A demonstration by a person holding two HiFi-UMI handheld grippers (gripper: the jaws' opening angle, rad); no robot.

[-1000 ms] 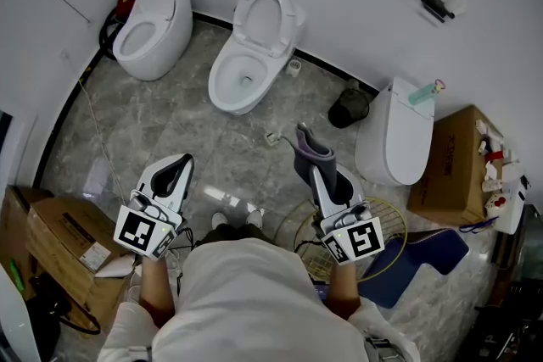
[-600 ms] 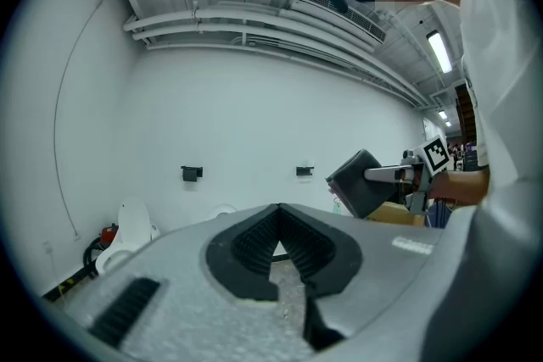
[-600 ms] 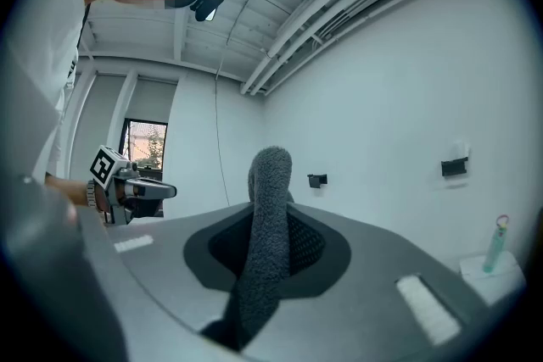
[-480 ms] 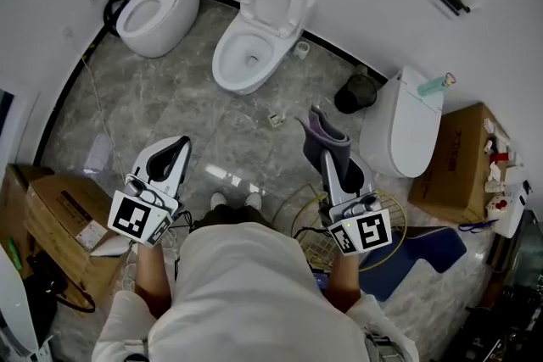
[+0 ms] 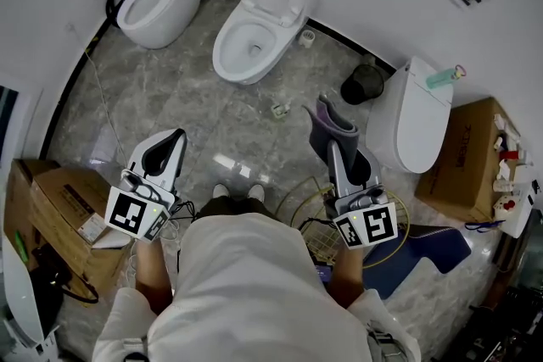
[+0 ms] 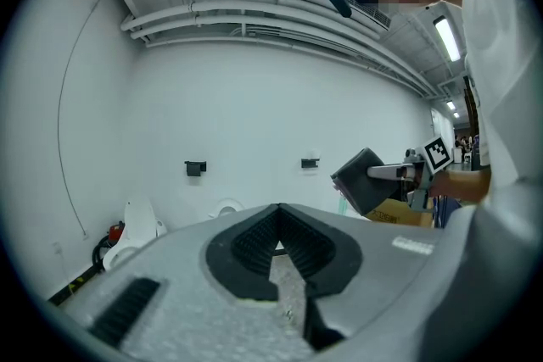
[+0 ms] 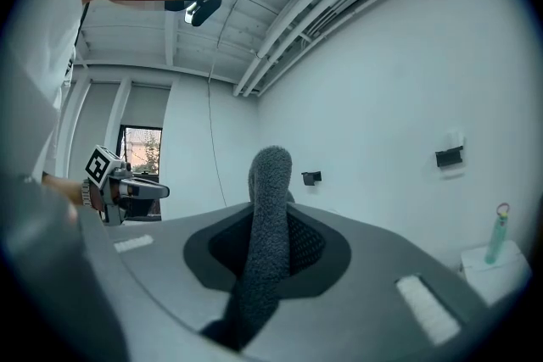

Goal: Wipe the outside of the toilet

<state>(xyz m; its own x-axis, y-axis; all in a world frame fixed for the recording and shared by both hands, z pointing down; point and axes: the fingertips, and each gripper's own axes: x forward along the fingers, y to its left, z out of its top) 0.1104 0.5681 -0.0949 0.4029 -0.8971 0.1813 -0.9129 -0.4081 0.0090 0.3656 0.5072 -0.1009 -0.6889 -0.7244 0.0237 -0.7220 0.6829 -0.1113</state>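
We wear a white short-sleeved shirt (image 5: 246,284) and white shoes (image 5: 219,193). Left gripper (image 5: 174,136) and right gripper (image 5: 333,147) have light grey shells with black ribbed pads (image 6: 250,246) inside. Each carries a white cube (image 5: 131,214) with black square markers. Thin black cables (image 5: 307,225) loop at their rear ends.

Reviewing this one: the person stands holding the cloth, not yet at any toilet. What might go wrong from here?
1. The cloth sticks up loosely from the right gripper, so it may slip or fold once it is pressed against porcelain.
2. A green bottle sits on top of the nearest toilet, and wiping there could knock it off.
3. Wire loops lie on the floor by the person's feet, a likely trip hazard.
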